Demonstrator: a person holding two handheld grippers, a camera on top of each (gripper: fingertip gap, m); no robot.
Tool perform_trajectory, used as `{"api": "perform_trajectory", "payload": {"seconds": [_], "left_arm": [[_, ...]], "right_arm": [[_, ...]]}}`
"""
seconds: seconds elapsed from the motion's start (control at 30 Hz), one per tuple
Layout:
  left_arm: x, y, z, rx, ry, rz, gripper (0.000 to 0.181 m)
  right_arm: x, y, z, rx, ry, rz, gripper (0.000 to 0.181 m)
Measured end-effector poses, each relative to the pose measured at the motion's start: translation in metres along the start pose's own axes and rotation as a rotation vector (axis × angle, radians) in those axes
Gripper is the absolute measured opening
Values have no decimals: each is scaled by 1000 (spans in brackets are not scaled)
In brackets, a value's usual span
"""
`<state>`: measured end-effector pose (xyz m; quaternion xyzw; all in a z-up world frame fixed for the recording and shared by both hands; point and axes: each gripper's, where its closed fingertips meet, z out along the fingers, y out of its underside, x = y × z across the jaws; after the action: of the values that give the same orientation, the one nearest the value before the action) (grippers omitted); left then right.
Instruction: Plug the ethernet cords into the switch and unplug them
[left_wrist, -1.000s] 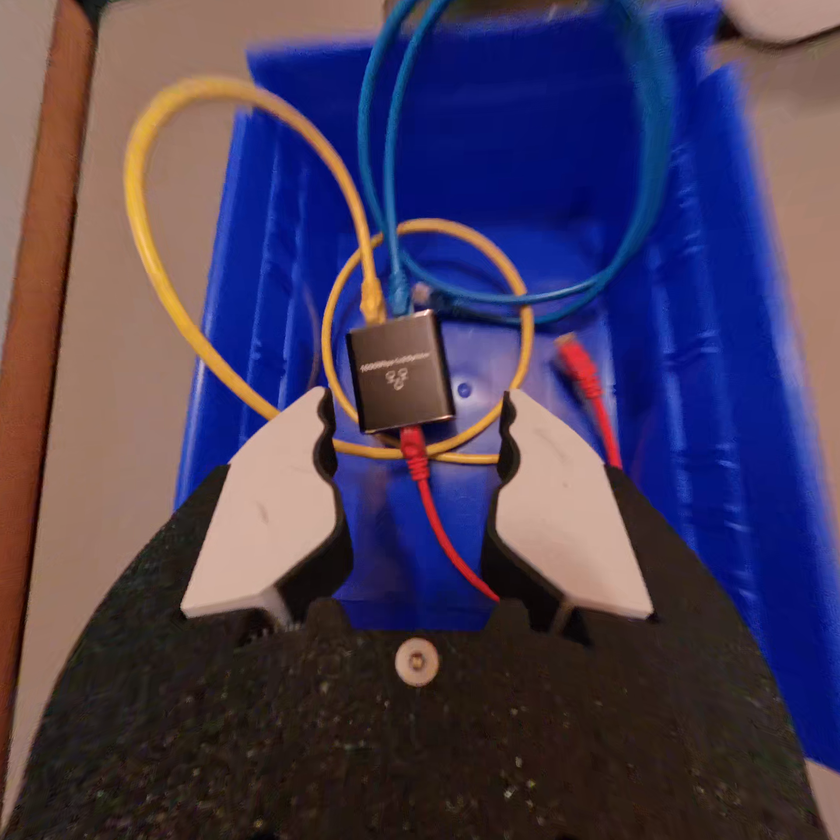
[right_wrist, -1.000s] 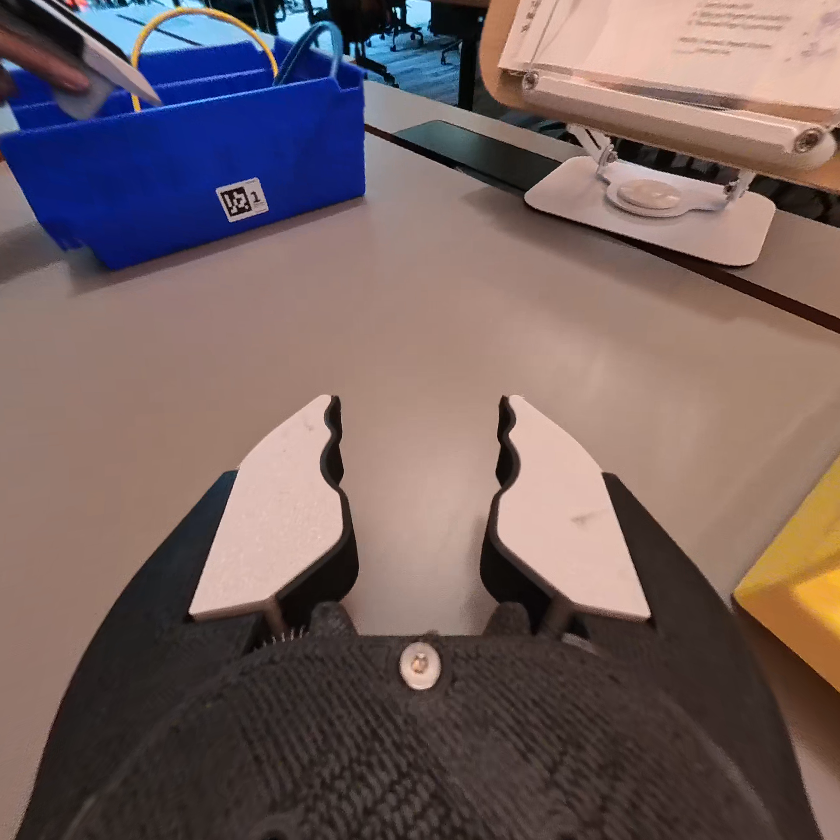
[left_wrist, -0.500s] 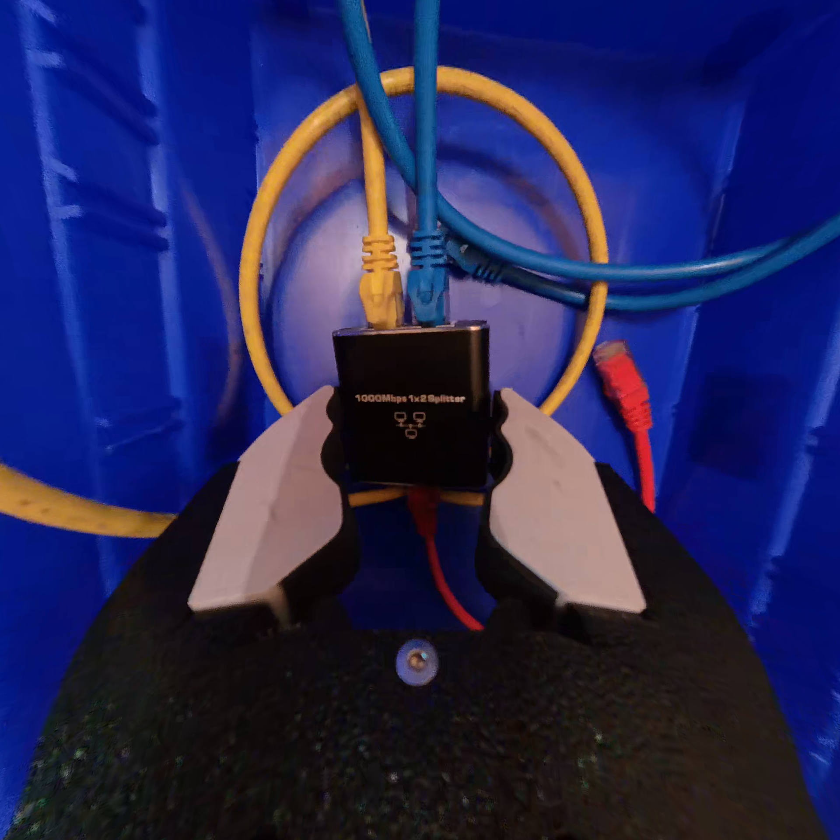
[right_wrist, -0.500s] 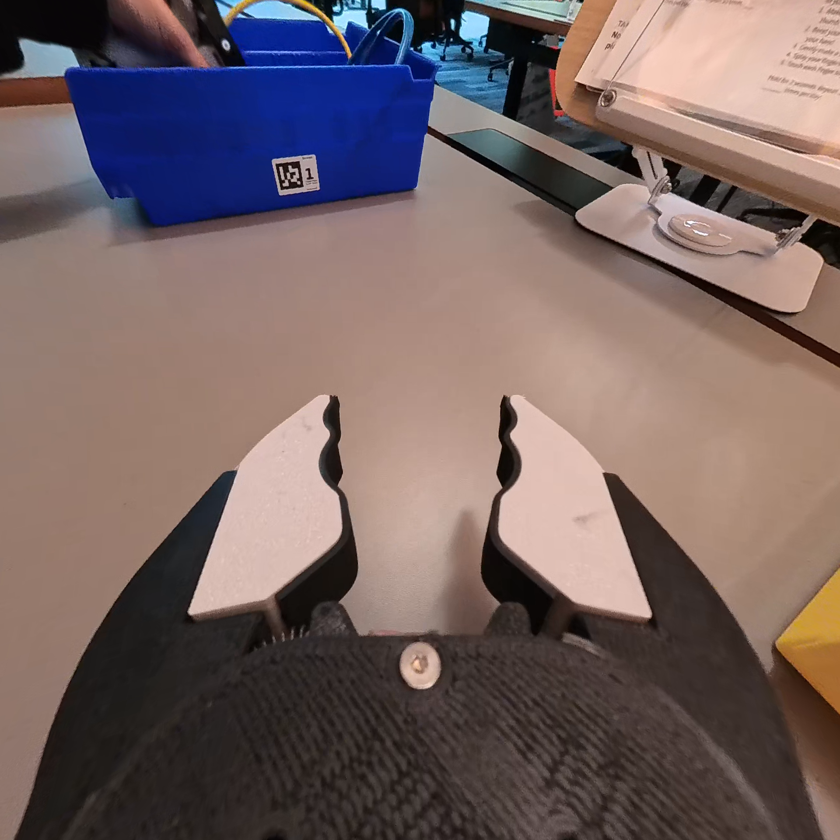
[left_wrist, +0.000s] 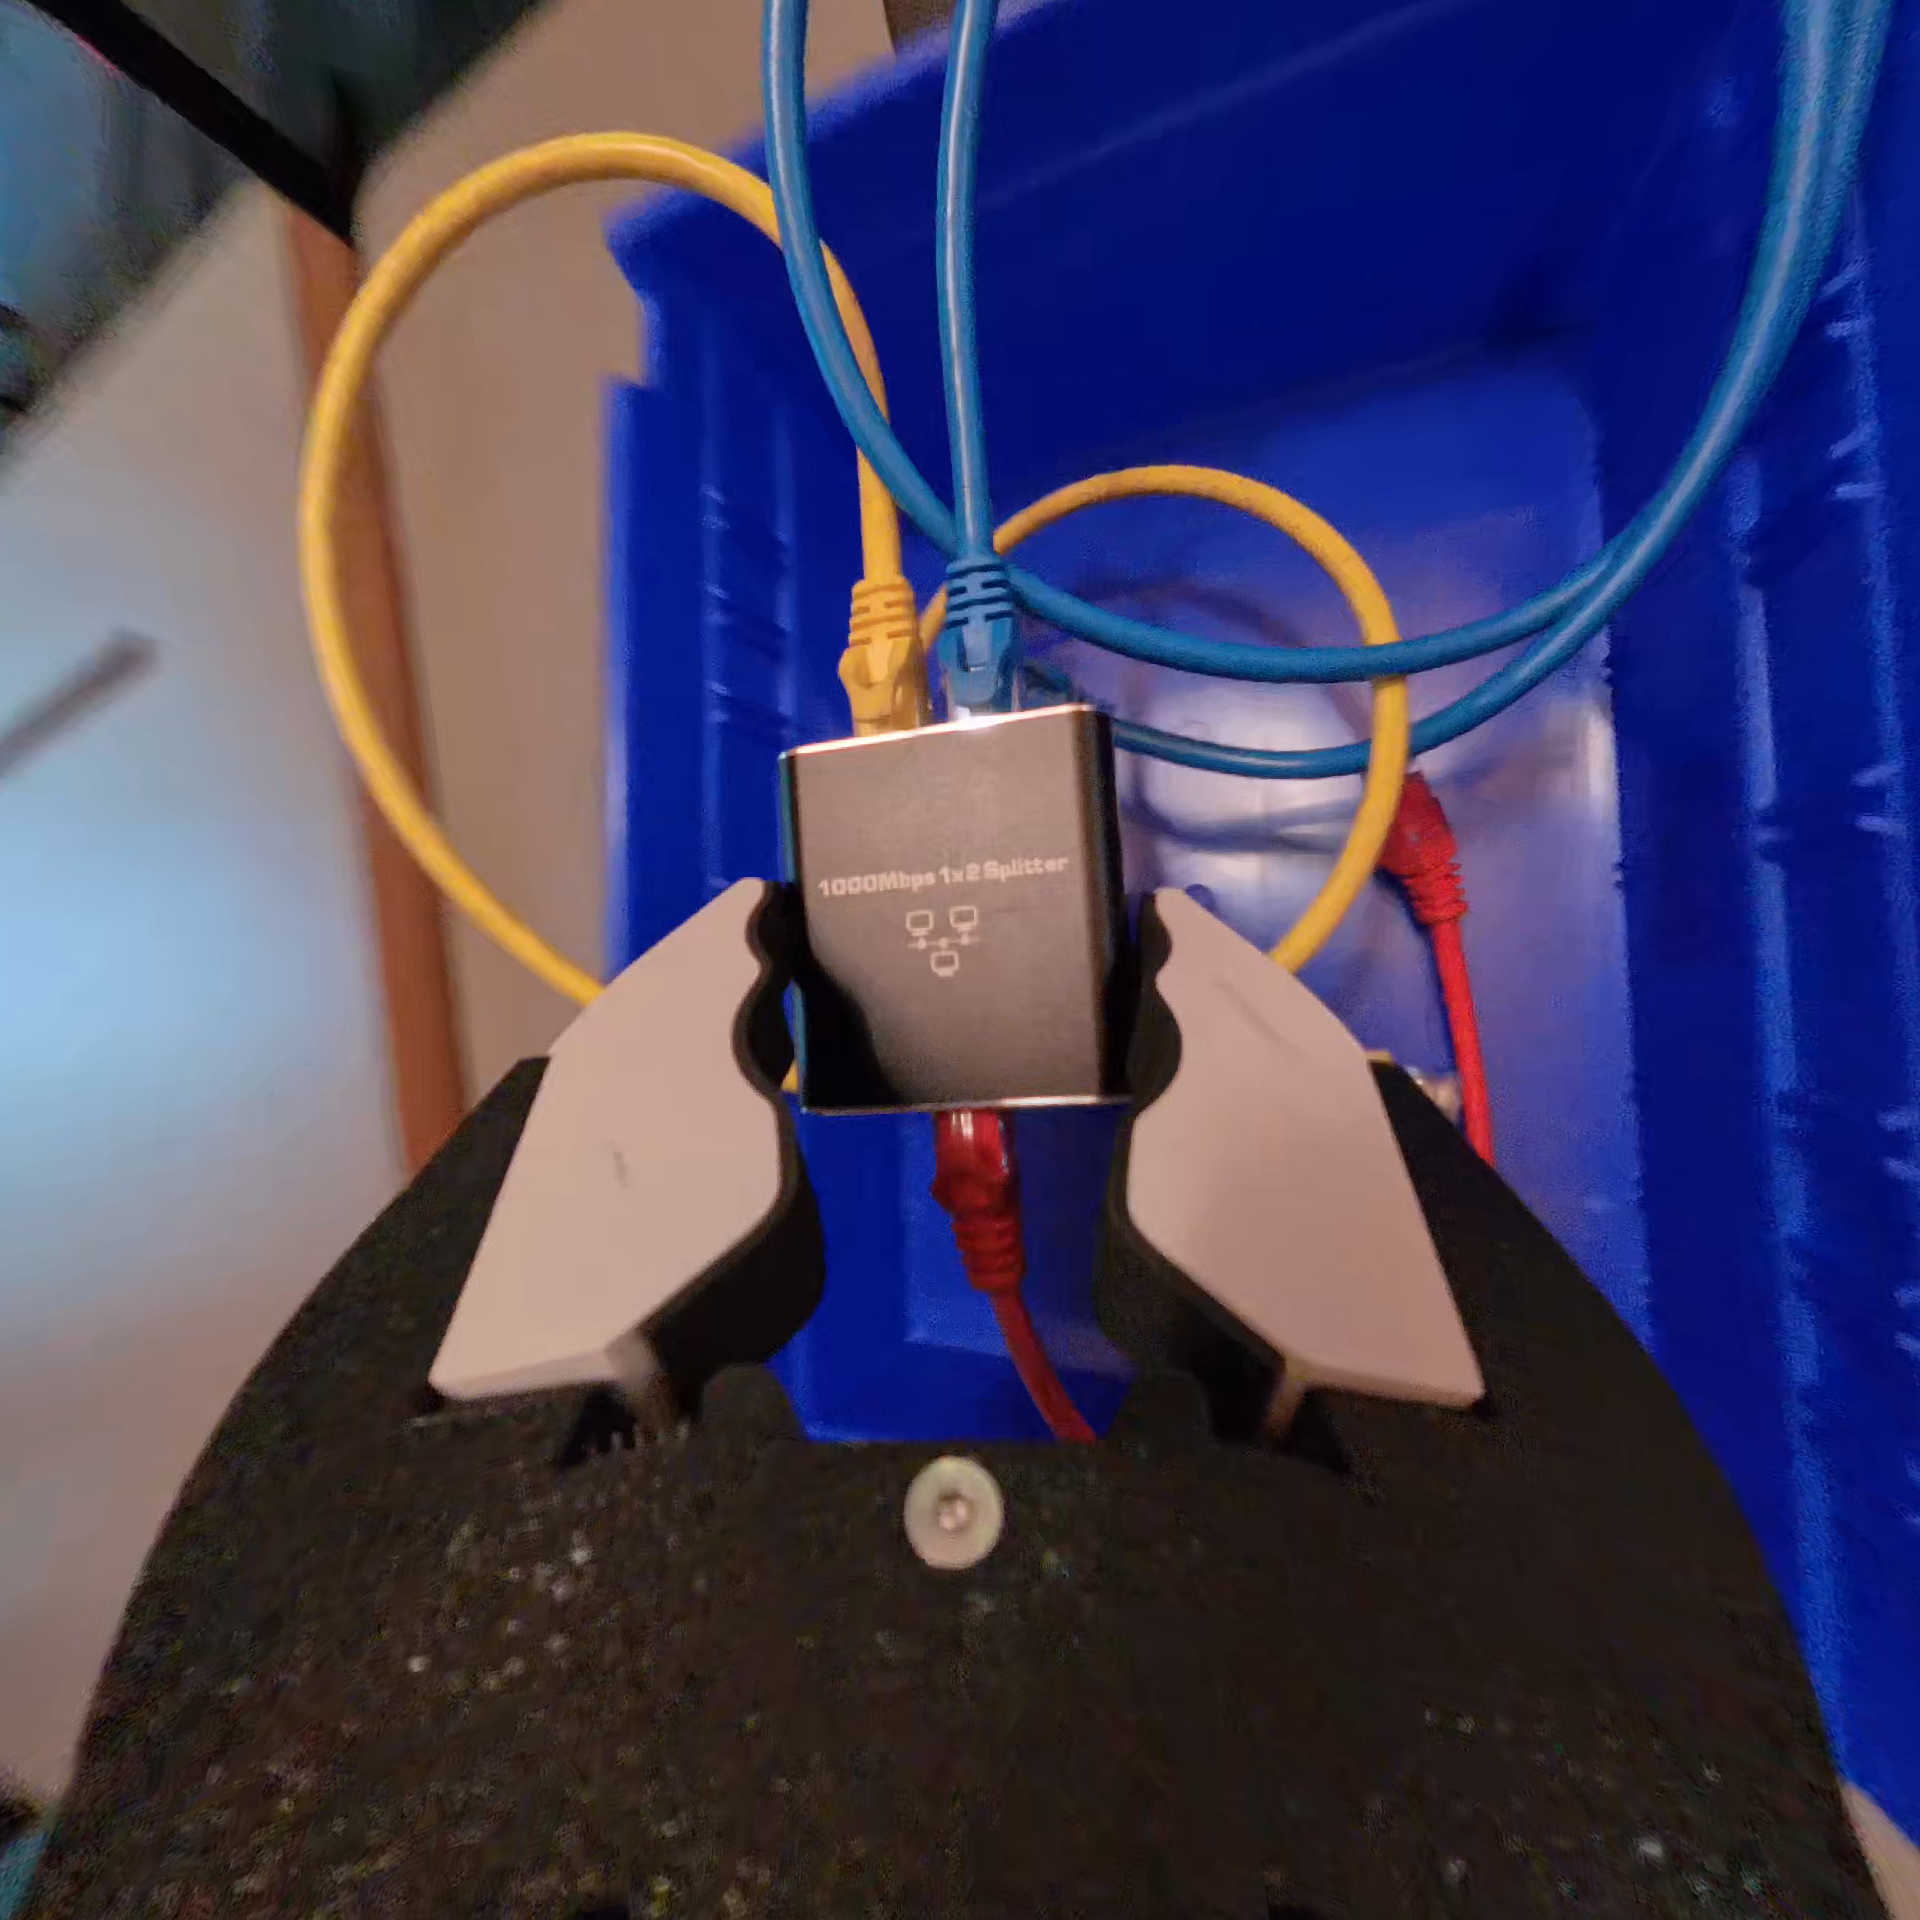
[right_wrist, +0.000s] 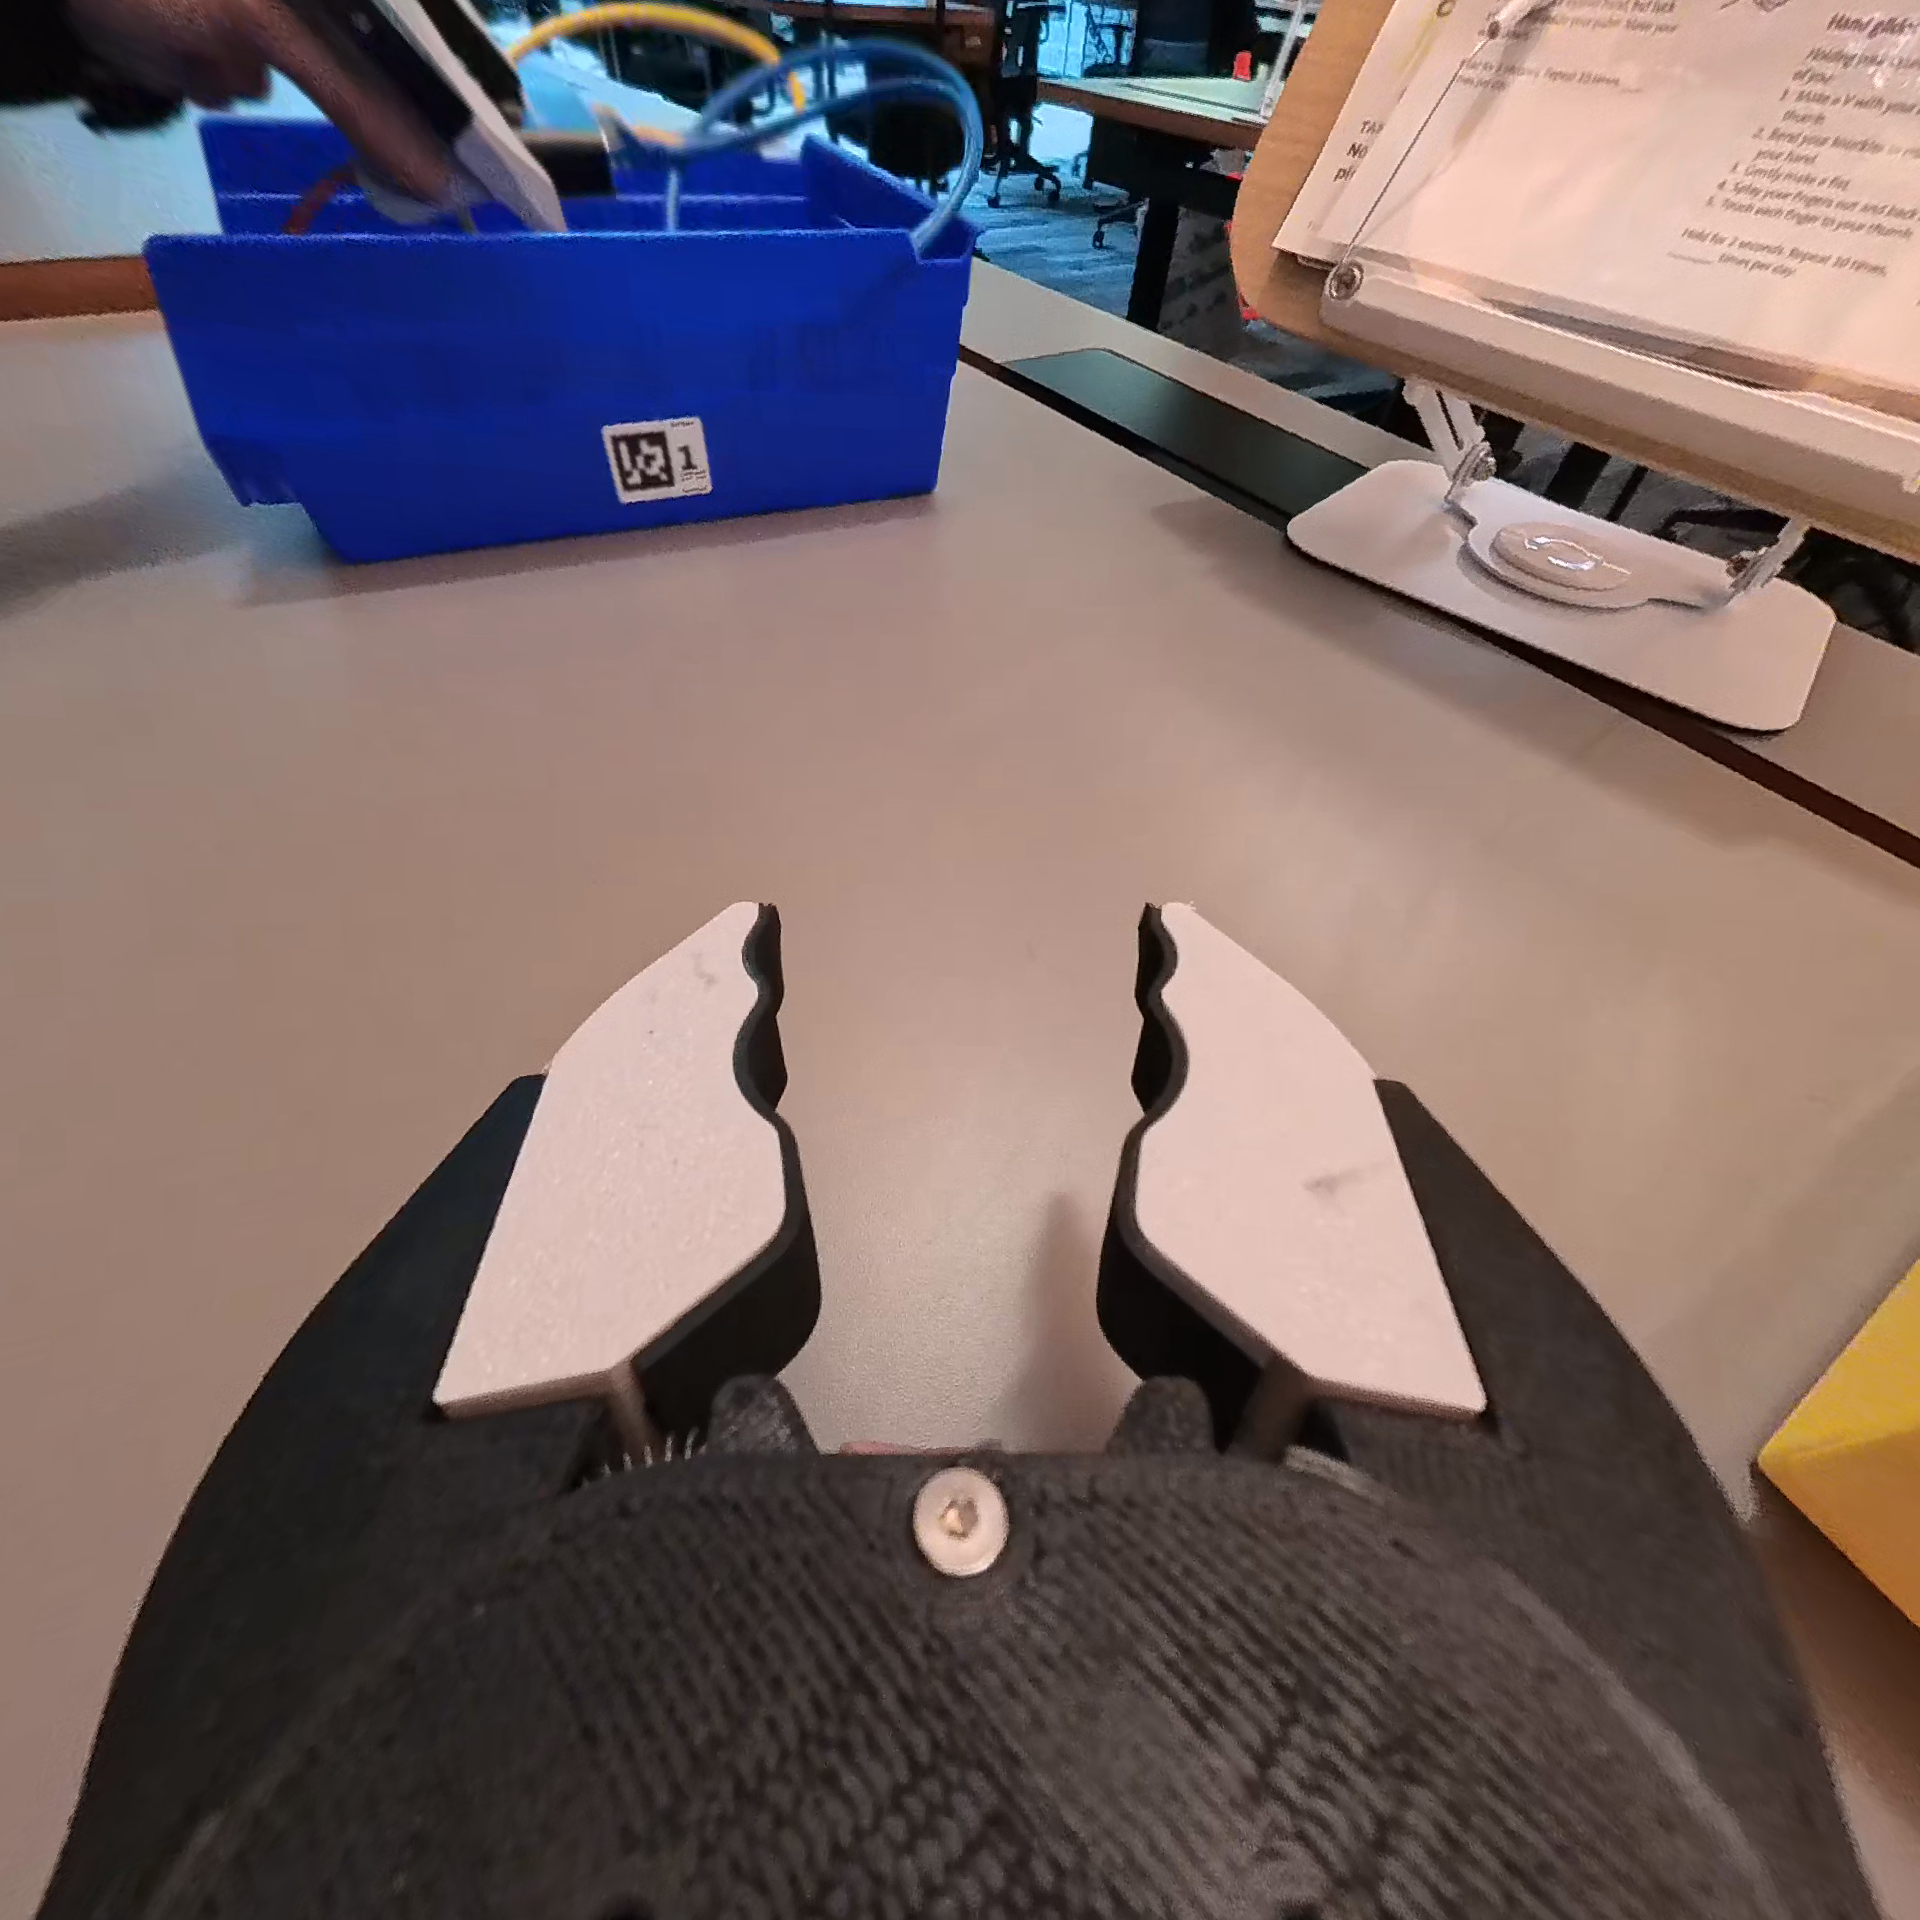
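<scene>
My left gripper (left_wrist: 951, 914) is shut on a small black switch box (left_wrist: 951, 914) and holds it lifted above the blue bin (left_wrist: 1299, 312). A yellow cord (left_wrist: 883, 655) and a blue cord (left_wrist: 977, 634) are plugged into the box's far end. A red cord (left_wrist: 977, 1195) is plugged into its near end. The red cord's other plug (left_wrist: 1429, 852) hangs loose to the right. My right gripper (right_wrist: 956, 914) is open and empty above the grey table. The blue bin (right_wrist: 561, 384) and the left gripper (right_wrist: 488, 156) over it show at the far left there.
A white stand with a paper sheet holder (right_wrist: 1558, 582) is at the right back of the grey table (right_wrist: 935, 727). A yellow box (right_wrist: 1860, 1455) sits at the right edge. A brown table edge (left_wrist: 364, 623) runs left of the bin.
My left gripper has closed on the switch box and lifted it up out of the bin with the cords trailing. My right gripper has drifted slightly and stays open.
</scene>
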<state>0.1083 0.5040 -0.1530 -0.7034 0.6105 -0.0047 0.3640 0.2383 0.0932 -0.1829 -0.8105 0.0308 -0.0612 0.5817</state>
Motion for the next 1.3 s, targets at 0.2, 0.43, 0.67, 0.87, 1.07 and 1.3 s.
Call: {"api": "perform_trajectory", "payload": {"seconds": [0.2, 0.43, 0.67, 0.87, 1.07, 1.3], "left_arm": [[-27, -42, -73, 72, -385, 365, 63], [-14, -83, -150, 233, -685, 641, 63], [21, -115, -222, 444, -848, 757, 63], [73, -146, -286, 695, -730, 687, 63], [158, -158, -286, 822, -375, 633, 62], [254, -136, -249, 824, -416, 885, 62]], "right_arm": [[0, 0, 0, -3, -7, 5, 66], [-2, 0, -2, 1, -14, 12, 66], [-13, -20, -10, 64, -56, 20, 67], [-46, -77, -38, 226, -182, 43, 66], [-106, -144, -92, 400, -353, -25, 53], [-87, -140, -78, 378, -366, 385, 52]]}}
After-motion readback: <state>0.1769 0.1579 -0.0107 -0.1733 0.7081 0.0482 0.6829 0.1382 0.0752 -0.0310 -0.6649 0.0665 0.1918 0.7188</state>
